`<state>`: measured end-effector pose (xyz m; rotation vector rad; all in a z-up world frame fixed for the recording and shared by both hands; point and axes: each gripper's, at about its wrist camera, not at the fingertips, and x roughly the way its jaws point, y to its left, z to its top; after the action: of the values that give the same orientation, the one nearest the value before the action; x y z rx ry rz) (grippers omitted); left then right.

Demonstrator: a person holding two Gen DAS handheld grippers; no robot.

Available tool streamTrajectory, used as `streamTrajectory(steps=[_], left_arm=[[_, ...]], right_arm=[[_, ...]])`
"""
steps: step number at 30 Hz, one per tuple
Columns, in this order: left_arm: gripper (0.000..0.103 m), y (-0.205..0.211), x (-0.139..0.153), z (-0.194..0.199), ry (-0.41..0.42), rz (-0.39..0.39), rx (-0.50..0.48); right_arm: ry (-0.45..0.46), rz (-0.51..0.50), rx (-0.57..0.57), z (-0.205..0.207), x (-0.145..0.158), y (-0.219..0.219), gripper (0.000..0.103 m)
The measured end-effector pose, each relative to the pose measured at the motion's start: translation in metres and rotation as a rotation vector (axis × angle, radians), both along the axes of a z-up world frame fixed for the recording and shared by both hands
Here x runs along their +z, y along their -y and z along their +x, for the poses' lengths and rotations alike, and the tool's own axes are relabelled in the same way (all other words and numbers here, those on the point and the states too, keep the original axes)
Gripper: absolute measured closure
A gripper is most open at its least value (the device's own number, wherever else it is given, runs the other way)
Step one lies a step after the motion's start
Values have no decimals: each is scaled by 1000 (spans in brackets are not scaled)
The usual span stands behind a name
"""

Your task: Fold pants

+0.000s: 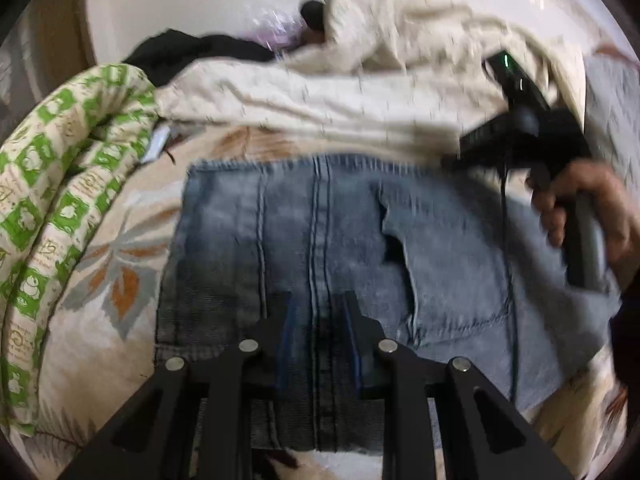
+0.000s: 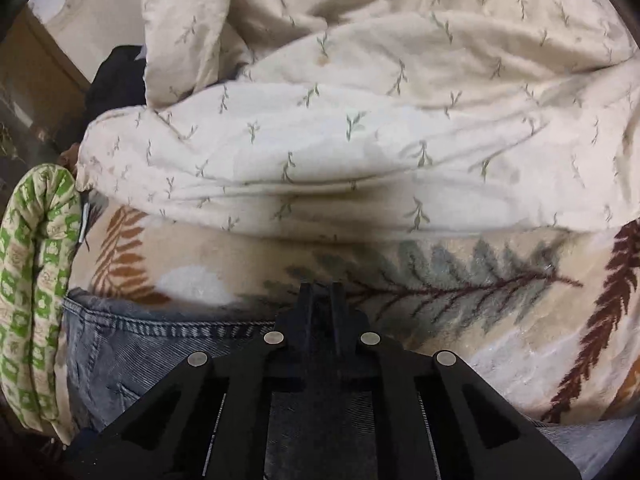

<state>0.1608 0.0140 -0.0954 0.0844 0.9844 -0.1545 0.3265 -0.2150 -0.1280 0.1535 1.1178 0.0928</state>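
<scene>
Blue jeans (image 1: 440,260) lie folded flat on a leaf-print blanket (image 1: 112,280). My left gripper (image 1: 320,316) stands over their middle, its jaws a narrow gap apart and closed on denim along a double seam. At the jeans' far right edge a hand (image 1: 592,208) holds my right gripper (image 1: 460,156). In the right wrist view the right gripper (image 2: 320,292) has its fingers pressed together on the stitched edge of the jeans (image 2: 120,360), tips reaching just over the blanket (image 2: 480,300). The cloth inside the pinch is hidden.
A bulky cream quilt (image 1: 320,92) with a sprig print (image 2: 360,140) is heaped right behind the jeans. A rolled green-and-cream cover (image 1: 60,200) lies along the left side (image 2: 36,280). Dark clothing (image 1: 180,52) sits at the back left.
</scene>
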Motion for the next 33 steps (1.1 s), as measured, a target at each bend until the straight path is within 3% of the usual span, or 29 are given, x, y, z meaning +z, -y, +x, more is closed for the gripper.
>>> streamTrajectory(steps=[4,9,14,16,18,22,25,28,30,33], left_arm=[[76,12,-10,-1,6,111,-32],[76,-3,1,0,19,-13,20],[76,1,15,-10,100,-29,4],[62,5,21,-16,135,-34,-28],[43,11,28,-23,178,-40,-55],[41,27,33,-35,233,-28,-127],[41,37,29,-37,234,-7,-154],[41,40,26,-37,219,-34,-155],[41,44,24,-39,216,-38,-164],[38,57,7,-38,172,21,-201]], right_arm=[[-20,5,-22,3,-1,1,96],[33,61,-21,-10,22,1,94],[64,96,-25,-44,48,13,90],[95,102,-33,-68,59,25,89],[112,103,-55,-98,69,41,79],[164,119,-139,-157,81,83,78],[200,136,-222,-210,84,123,78],[240,160,-345,-265,89,173,78],[276,204,-443,-302,90,209,75],[348,312,-621,-353,86,260,64]])
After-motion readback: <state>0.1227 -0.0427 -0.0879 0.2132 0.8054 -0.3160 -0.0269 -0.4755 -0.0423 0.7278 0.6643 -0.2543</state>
